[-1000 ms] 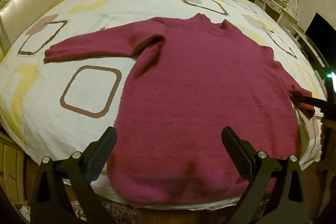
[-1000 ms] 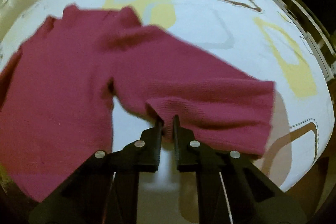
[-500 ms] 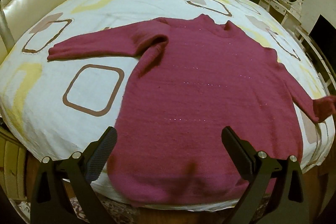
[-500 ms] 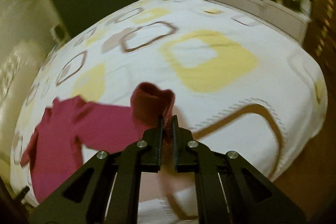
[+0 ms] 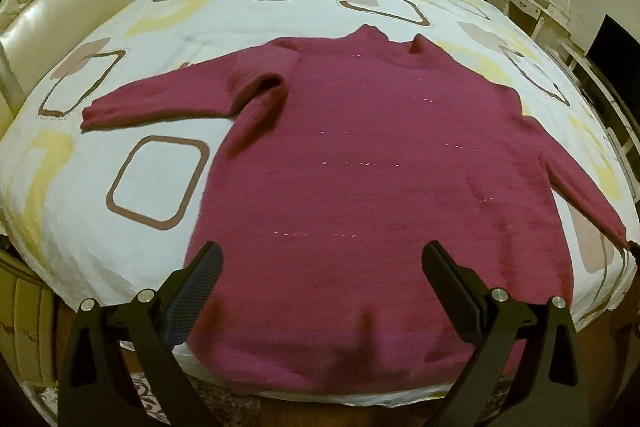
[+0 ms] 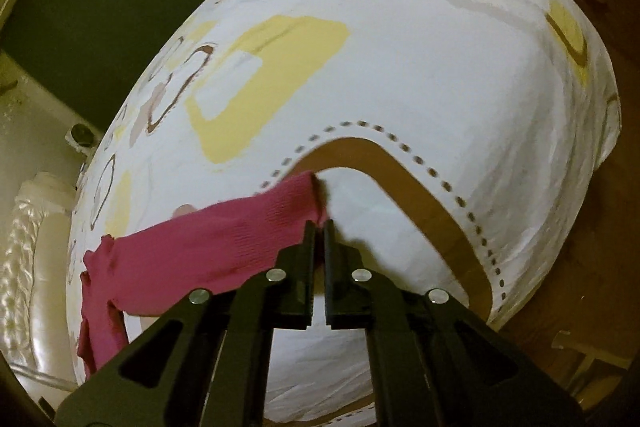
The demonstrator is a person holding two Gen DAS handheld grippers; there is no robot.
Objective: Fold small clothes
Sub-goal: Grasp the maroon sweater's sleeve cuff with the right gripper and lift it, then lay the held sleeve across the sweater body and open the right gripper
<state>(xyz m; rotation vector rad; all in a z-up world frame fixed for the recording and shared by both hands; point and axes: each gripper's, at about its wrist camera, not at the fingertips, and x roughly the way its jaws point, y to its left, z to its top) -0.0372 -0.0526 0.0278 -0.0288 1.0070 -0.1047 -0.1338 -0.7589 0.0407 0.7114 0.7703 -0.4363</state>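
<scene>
A knitted magenta sweater lies flat mid-frame on the bed. The left gripper gapes wide at its hem. The right gripper pinches the cuff.

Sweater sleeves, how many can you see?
2. The left sleeve lies flat on the bedspread, stretched out sideways. The right sleeve is pulled out toward the bed's edge, its cuff pinched in the right gripper.
</scene>
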